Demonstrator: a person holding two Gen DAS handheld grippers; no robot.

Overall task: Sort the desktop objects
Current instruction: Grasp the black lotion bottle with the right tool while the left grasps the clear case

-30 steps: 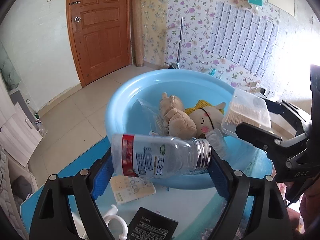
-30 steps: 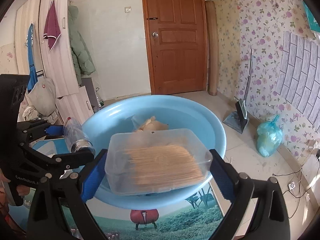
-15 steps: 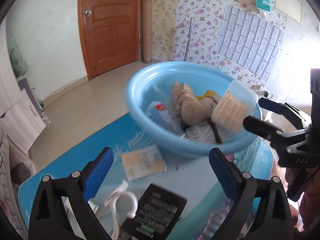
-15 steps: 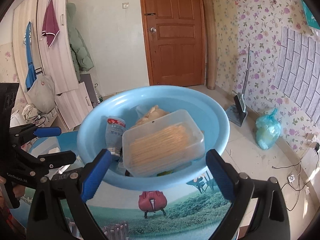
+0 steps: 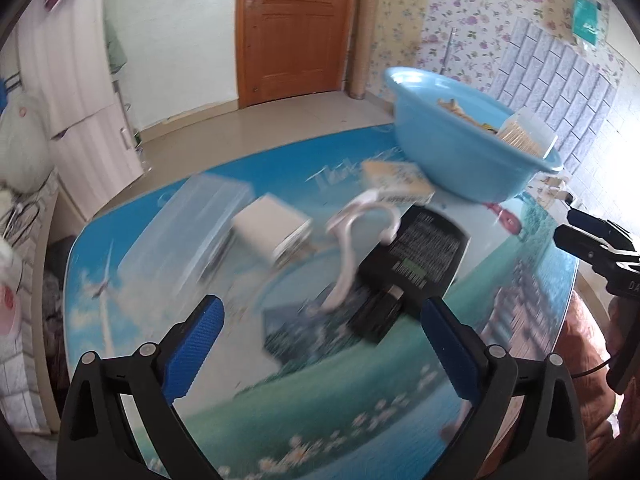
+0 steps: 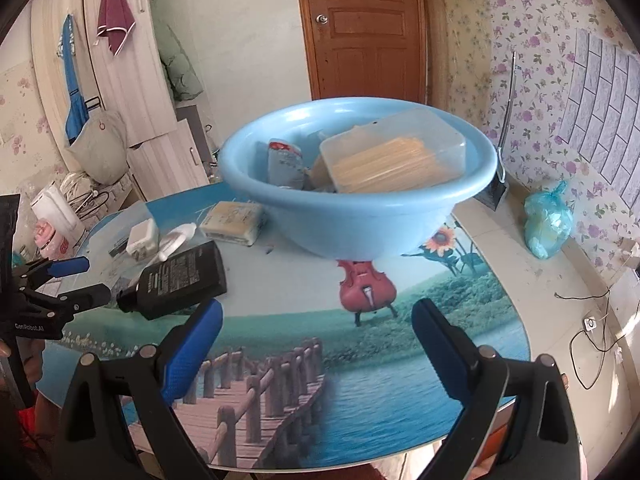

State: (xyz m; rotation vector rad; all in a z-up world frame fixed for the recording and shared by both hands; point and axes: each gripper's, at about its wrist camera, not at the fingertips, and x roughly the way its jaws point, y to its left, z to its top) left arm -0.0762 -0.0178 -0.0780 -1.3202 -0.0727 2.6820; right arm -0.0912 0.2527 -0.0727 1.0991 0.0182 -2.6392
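A: Both claws spread wide and empty? Left gripper [image 5: 320, 344], right gripper [image 6: 316, 344]?

B: Yes. Jaws fully parted on each, nothing between the blue pads; both poised above the table [image 6: 460, 320], short of every object.

A: Purpose of the blue basin [image 6: 360, 216]?

B: Collecting vessel, judged from contents: clear box of sticks [image 6: 396, 156] leaning on the inner wall, red-labelled bottle [image 6: 284, 164] tilted beside it, something tan partly hidden behind.

A: Unsorted remainder?

B: Black flat bottle [image 6: 180, 280] lying label-up, nearest the left claw, ahead and slightly right of its pads. White hook [image 5: 360, 236] touching that bottle's upper edge. White charger block [image 5: 272, 232] further left; clear lidded case [image 5: 192, 224] beyond, blurred. Yellow-labelled packet [image 6: 232, 222] just beside the basin's foot.

A: Position relative to the right claw?

B: Basin straight ahead, well apart; black bottle off to its left, close to the opposite gripper's tips.

A: Likely next pick?

B: Black bottle, by proximity alone.
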